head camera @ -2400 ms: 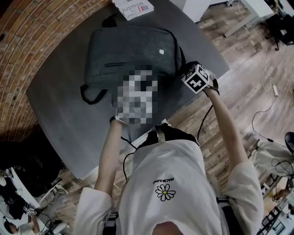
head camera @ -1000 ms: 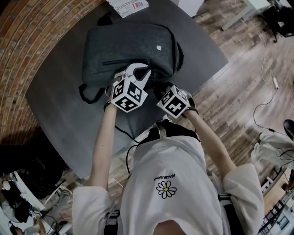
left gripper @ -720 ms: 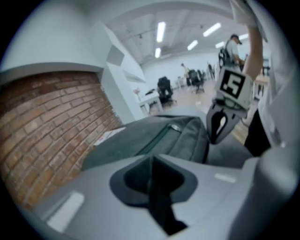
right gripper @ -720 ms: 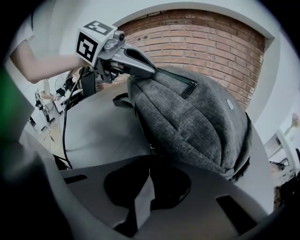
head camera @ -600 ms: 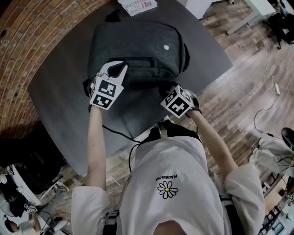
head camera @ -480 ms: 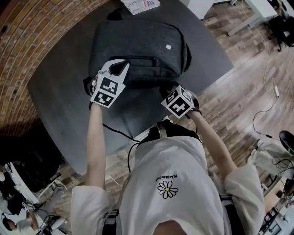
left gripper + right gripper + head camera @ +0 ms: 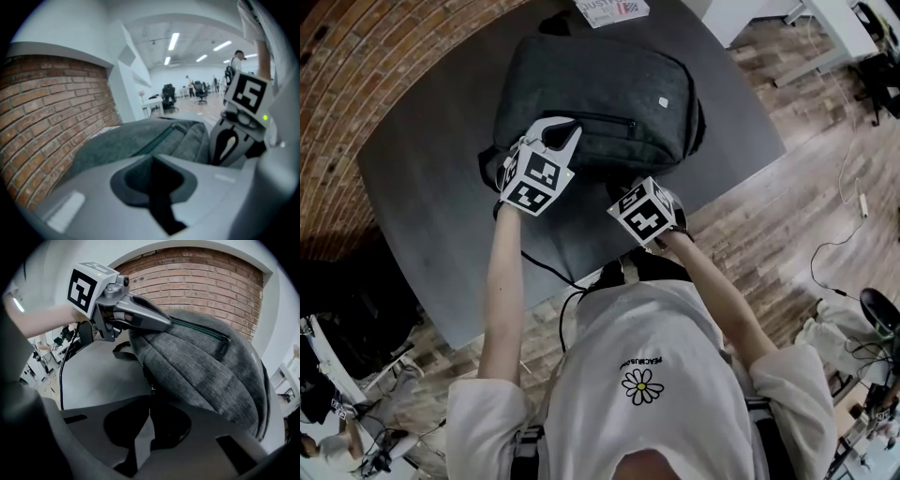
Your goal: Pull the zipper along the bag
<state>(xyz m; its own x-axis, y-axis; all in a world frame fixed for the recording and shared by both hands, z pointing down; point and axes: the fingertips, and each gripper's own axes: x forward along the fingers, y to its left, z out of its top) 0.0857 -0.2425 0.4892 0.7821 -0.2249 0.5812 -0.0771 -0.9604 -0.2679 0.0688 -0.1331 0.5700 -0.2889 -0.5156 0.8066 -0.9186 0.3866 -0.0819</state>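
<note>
The bag (image 7: 609,84) is lying flat on the dark table (image 7: 441,187) in the head view, with a booklet (image 7: 614,7) just beyond its far end; my left gripper (image 7: 567,131) is resting its tips on the bag's front face, at the left end of the pocket zipper (image 7: 602,118); my right gripper (image 7: 628,190) is sitting at the bag's near edge.

In the left gripper view the jaws are lying pressed together, and I am seeing nothing between them; the grey fabric is rising just beyond them, and a brick wall (image 7: 47,117) is standing at the left.

In the right gripper view the jaws are pinching, at their tips, a small zipper pull (image 7: 151,390) on the bag's lower edge; the left gripper is touching the bag higher up, at the end of the pocket zipper.
</note>
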